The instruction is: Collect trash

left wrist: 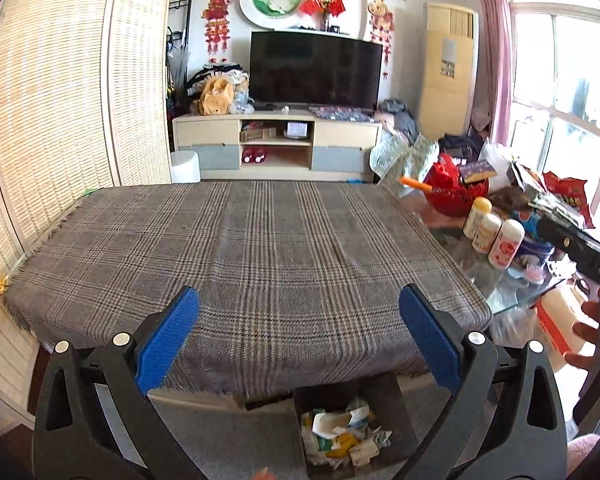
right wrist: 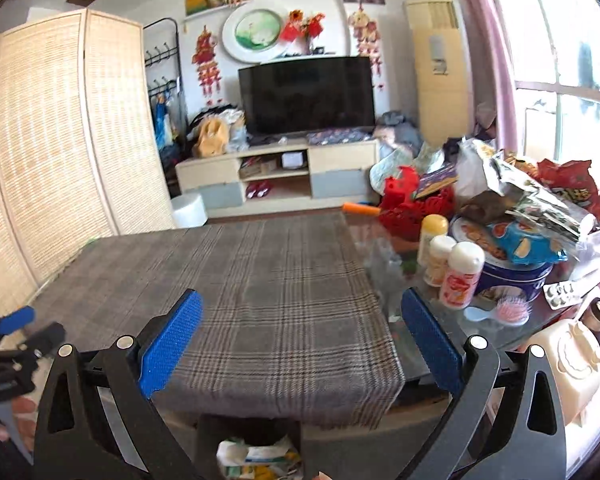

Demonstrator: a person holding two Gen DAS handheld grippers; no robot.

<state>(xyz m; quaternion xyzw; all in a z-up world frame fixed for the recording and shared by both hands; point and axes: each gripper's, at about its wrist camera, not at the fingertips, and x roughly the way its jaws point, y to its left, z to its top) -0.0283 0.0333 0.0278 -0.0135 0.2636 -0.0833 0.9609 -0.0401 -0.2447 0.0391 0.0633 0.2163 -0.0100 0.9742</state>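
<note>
A dark bin [left wrist: 400, 404] stands on the floor below the near table edge, with crumpled paper and wrappers [left wrist: 340, 432] in it. The right wrist view shows the same trash [right wrist: 256, 458] at its bottom edge. My left gripper [left wrist: 299, 300] hangs open above the plaid cloth [left wrist: 260, 240] with nothing between its blue pads [left wrist: 168, 340]. My right gripper [right wrist: 301, 298] is also open and empty, over the cloth's right edge [right wrist: 284, 300]. The left gripper [right wrist: 30, 330] shows at the far left of the right wrist view.
Right of the cloth, the glass tabletop [right wrist: 380, 264] is crowded with three bottles [right wrist: 460, 276], a blue tin [right wrist: 512, 280], snack bags [right wrist: 572, 188], a red basket [right wrist: 404, 204] and a hairbrush [right wrist: 512, 310]. A cream jug [right wrist: 572, 356] stands near right. A folding screen [left wrist: 60, 120] lines the left.
</note>
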